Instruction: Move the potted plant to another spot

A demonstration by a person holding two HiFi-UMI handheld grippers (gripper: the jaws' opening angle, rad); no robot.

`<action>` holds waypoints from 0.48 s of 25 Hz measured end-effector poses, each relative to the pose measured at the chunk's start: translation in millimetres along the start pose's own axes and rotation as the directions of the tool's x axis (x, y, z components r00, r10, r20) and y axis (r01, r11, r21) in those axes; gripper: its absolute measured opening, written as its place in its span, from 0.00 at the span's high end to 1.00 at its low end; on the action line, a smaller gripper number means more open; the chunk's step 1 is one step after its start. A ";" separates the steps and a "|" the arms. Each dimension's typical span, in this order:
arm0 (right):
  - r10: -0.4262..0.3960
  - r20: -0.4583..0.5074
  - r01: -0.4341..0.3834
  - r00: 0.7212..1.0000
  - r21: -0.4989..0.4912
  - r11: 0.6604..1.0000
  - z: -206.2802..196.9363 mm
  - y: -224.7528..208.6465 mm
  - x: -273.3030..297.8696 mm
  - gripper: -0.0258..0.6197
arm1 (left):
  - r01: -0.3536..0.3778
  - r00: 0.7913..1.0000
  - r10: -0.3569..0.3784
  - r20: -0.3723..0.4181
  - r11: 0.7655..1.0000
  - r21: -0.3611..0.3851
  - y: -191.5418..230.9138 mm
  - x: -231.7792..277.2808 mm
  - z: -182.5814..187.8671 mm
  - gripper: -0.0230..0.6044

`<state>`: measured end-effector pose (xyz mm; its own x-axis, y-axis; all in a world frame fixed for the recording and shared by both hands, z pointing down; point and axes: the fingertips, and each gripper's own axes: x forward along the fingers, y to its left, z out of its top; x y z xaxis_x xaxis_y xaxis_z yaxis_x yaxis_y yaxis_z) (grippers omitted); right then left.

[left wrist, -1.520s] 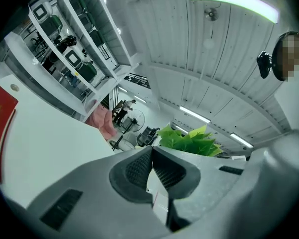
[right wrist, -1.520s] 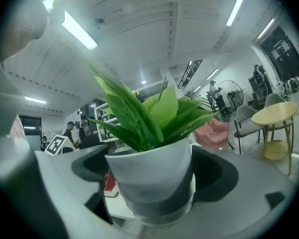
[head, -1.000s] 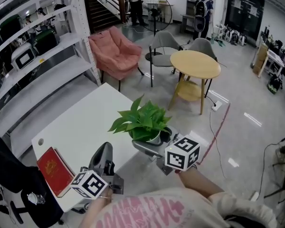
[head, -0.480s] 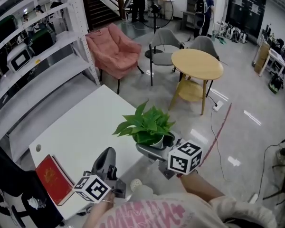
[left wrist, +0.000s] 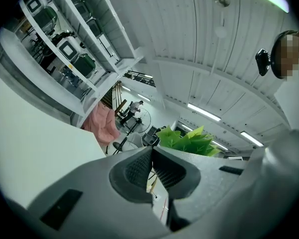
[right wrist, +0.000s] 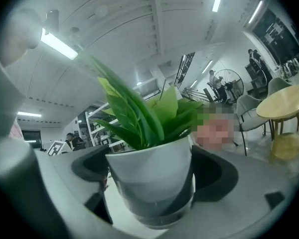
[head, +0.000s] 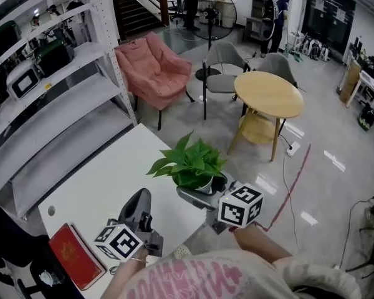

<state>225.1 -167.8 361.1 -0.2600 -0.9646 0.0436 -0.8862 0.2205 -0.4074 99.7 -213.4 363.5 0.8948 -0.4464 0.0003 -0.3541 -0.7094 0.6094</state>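
Right gripper [head: 202, 190] pinches the potted plant's [head: 190, 162] white pot at the desk's [head: 106, 167] right edge, possibly lifted. Left gripper [head: 139, 199] is pressed together, empty. The red booklet's [head: 75, 263] gold print is unreadable.

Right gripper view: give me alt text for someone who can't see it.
A white potted plant with green leaves fills the centre, clamped between the jaws of the right gripper. Behind it on the right stand a round wooden table and a grey chair, under ceiling strip lights.
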 end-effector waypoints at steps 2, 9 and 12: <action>0.009 0.006 -0.009 1.000 0.003 1.000 7.9 -7.2 17.7 0.14 | -0.004 1.000 0.004 0.005 1.000 0.002 9.9 11.9 11.8 0.96; 0.031 0.000 -0.031 1.000 0.030 0.999 17.6 -29.1 70.2 0.14 | -0.038 0.999 0.037 0.020 0.999 0.016 44.7 34.3 40.4 0.96; 0.030 -0.003 -0.030 1.000 0.027 0.999 18.9 -36.8 89.2 0.14 | -0.062 0.998 0.062 0.031 0.998 0.010 61.1 37.5 48.4 0.96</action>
<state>241.8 -264.8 362.7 -0.2878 -0.9571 0.0339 -0.8674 0.2455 -0.4329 98.5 -299.9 362.4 0.8622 -0.5064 0.0135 -0.4120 -0.6855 0.6003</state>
